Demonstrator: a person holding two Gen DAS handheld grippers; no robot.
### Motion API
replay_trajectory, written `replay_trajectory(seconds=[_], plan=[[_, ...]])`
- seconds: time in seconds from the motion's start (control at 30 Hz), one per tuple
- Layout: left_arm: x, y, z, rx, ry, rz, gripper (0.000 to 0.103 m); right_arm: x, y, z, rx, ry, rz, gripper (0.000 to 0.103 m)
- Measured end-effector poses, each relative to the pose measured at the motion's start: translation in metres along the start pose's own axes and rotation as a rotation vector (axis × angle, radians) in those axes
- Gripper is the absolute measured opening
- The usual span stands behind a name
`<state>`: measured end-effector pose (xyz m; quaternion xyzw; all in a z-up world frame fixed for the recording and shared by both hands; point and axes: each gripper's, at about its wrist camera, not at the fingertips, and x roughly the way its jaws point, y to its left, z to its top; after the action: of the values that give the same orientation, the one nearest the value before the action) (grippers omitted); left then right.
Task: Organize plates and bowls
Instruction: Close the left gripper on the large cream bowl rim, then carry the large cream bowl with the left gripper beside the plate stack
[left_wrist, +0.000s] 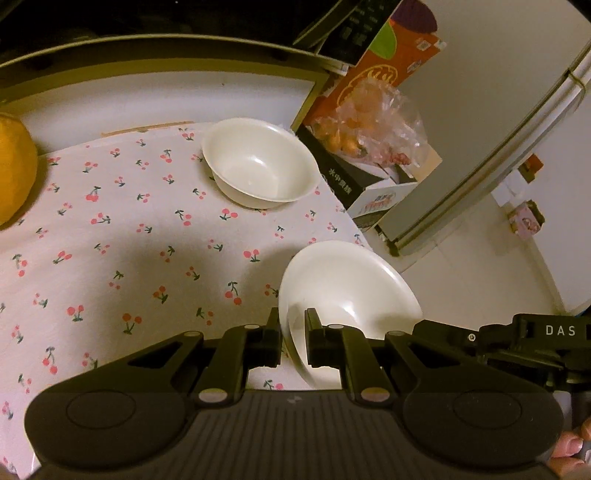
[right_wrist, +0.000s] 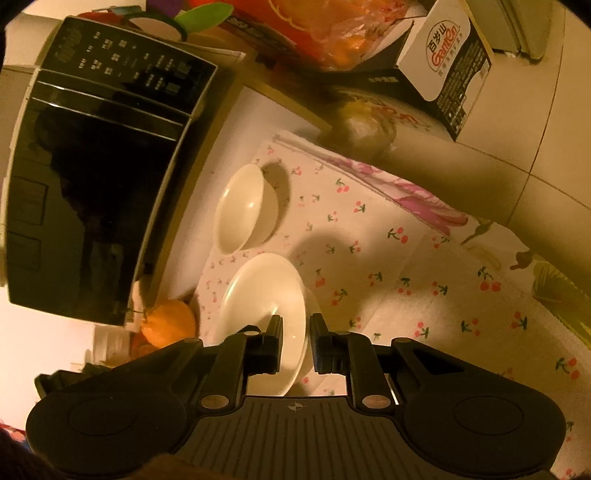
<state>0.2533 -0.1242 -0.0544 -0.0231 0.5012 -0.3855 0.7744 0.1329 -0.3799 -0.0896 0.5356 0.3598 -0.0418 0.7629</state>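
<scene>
White bowl, tilted at the cherry-print cloth's 4 o'clock edge, is clamped by its rim in the left gripper. Right gripper pinches a white plate's rim; a second bowl stands at 11 o'clock.

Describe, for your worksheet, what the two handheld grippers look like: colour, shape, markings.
Both are matte black plastic. The left gripper and the right gripper each have two short blocky fingers on angled linkage arms with silver pivot pins, a ribbed grey plate behind, and a rounded disc-shaped housing on each side. White letters "DAS" mark a black mount beside the left gripper. No cables or sleeves show.
</scene>
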Motion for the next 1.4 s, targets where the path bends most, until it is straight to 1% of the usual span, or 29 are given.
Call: replay_trajectory(seconds=[0.4,0.57,0.7,0.77,0.87,0.93,1.13,1.23,1.4], plan=[[-0.039,-0.012,-0.022,-0.069,-0.076,-0.001,0.011,-0.034,0.017,-0.004,-0.059,0.01,0.068,0.016],[-0.046,-0.018,-0.037,-0.104,-0.09,0.01,0.011,-0.043,0.017,-0.008,-0.077,0.029,0.063,0.016],[-0.055,-0.023,-0.049,-0.14,-0.116,-0.008,0.011,-0.054,0.018,-0.009,-0.099,0.025,0.081,0.016],[-0.059,-0.027,-0.055,-0.147,-0.126,-0.005,0.011,-0.059,0.019,-0.011,-0.115,0.025,0.087,0.016],[-0.064,-0.034,-0.064,-0.151,-0.135,0.013,0.011,-0.064,0.018,-0.014,-0.128,0.036,0.079,0.016],[-0.067,-0.037,-0.069,-0.161,-0.145,0.011,0.011,-0.068,0.018,-0.016,-0.143,0.037,0.073,0.016],[-0.07,-0.041,-0.088,-0.209,-0.173,-0.035,0.011,-0.079,0.015,-0.017,-0.18,0.028,0.072,0.016],[-0.067,-0.04,-0.091,-0.245,-0.155,-0.048,0.011,-0.08,0.01,-0.019,-0.182,0.048,0.049,0.016],[-0.067,-0.045,-0.098,-0.251,-0.146,-0.042,0.011,-0.083,0.003,-0.024,-0.19,0.068,0.021,0.016]])
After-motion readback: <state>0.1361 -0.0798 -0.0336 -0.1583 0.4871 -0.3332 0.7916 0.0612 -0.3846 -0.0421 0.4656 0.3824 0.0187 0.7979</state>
